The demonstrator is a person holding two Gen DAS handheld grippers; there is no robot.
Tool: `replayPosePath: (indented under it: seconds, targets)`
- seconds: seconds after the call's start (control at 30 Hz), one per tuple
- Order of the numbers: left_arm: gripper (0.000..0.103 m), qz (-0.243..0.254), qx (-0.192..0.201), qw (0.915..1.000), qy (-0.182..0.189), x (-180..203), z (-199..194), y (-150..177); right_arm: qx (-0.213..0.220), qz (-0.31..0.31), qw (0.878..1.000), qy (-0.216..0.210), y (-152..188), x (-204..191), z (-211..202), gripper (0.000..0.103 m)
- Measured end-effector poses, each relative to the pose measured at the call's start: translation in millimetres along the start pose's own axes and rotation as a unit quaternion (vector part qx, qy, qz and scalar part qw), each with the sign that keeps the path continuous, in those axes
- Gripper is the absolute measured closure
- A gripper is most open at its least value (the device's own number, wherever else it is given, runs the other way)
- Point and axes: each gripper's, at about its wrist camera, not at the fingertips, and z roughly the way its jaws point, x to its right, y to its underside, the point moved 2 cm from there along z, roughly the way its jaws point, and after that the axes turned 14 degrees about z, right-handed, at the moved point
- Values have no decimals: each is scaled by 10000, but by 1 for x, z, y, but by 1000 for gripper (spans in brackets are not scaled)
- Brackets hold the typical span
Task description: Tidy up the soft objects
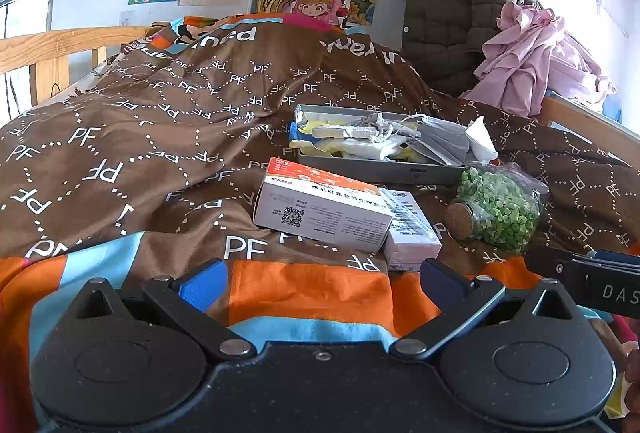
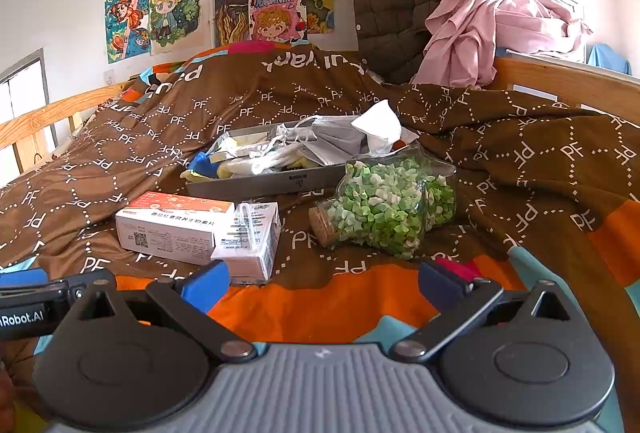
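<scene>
Brown PF-patterned quilt [image 2: 500, 161] across a wooden-railed bed, drawings on the wall behind. On it, shallow grey metal tray [image 2: 260, 183] heaped with soft things: grey face masks [image 2: 336, 143], white tissue [image 2: 380, 129], pale gloves [image 2: 260, 159]. Just in front, corked glass jar of green paper stars [image 2: 384, 211] on its side; beside it, orange-and-white carton [image 2: 172, 225] touching small white carton [image 2: 250, 241]. Left gripper [image 1: 320, 281] and right gripper [image 2: 322, 283] low over the orange stripe, jaws wide apart, holding nothing.
</scene>
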Motion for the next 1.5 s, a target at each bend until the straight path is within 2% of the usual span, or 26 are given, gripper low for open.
replayPosePath:
  seconds: [1.5]
  targets:
    - [1, 62, 54, 9999, 58, 4, 0, 0, -22, 1, 10000, -21, 0, -1, -1, 0]
